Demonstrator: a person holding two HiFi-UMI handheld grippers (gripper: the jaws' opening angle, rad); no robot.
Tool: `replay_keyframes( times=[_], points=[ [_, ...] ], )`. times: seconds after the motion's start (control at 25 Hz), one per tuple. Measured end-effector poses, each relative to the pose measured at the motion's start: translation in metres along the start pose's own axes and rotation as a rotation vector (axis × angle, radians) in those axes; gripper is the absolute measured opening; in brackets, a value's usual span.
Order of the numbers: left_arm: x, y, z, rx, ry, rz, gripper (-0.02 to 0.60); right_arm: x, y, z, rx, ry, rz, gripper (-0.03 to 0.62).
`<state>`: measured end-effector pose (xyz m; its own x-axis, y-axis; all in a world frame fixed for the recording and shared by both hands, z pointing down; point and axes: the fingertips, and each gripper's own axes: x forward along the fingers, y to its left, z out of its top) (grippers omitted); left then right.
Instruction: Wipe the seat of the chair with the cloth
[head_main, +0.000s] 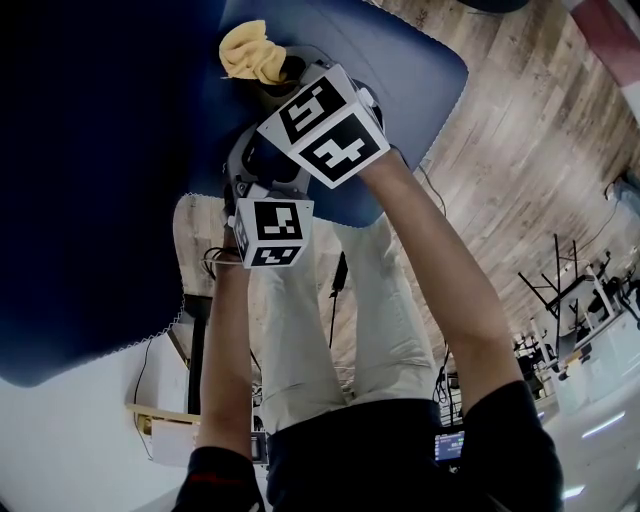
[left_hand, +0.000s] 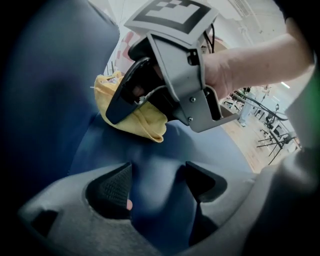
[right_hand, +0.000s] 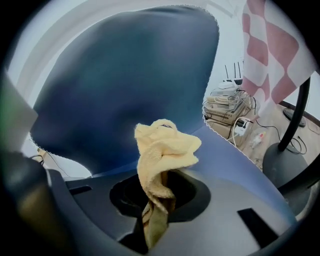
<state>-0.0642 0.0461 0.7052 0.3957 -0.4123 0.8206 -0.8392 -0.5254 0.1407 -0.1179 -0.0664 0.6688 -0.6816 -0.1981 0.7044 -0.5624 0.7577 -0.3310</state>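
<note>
The blue chair's seat (head_main: 400, 60) lies under both grippers, and its dark backrest (head_main: 90, 180) fills the left of the head view. My right gripper (head_main: 283, 72) is shut on a crumpled yellow cloth (head_main: 255, 52), which rests on the seat near the backrest. In the right gripper view the cloth (right_hand: 165, 150) bunches up out of the right gripper (right_hand: 156, 220). The left gripper view shows the cloth (left_hand: 137, 117) under the right gripper's finger (left_hand: 125, 95). My left gripper (head_main: 258, 172) sits at the seat's front edge; in its own view the left gripper (left_hand: 157, 185) clamps that blue edge (left_hand: 155, 175).
The person's legs (head_main: 340, 330) stand on a wooden floor (head_main: 540, 110) in front of the chair. Beside the chair are a stack of devices with cables (right_hand: 225, 102), a black stand base (right_hand: 287, 165) and a red-and-white checkered sheet (right_hand: 270, 50). Desks (head_main: 570, 290) stand farther right.
</note>
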Motion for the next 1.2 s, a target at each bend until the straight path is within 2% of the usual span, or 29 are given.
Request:
replay_keyframes(
  times=[0.28,0.64,1.0,1.2],
  points=[
    [0.0,0.0,-0.001,0.002,-0.003,0.001,0.336,0.0,0.003,-0.004,-0.05,0.018,0.009,0.055],
    [0.002,0.0,-0.002,0.003,-0.002,0.005,0.336,-0.009,-0.004,-0.017,-0.081,0.035,-0.03,0.055],
    [0.0,0.0,-0.003,0.004,-0.001,0.01,0.336,-0.042,-0.027,-0.044,0.021,0.02,-0.073,0.055],
    [0.002,0.001,-0.002,0.003,-0.002,0.007,0.337,-0.065,-0.045,-0.062,0.079,0.02,-0.127,0.055]
  ],
)
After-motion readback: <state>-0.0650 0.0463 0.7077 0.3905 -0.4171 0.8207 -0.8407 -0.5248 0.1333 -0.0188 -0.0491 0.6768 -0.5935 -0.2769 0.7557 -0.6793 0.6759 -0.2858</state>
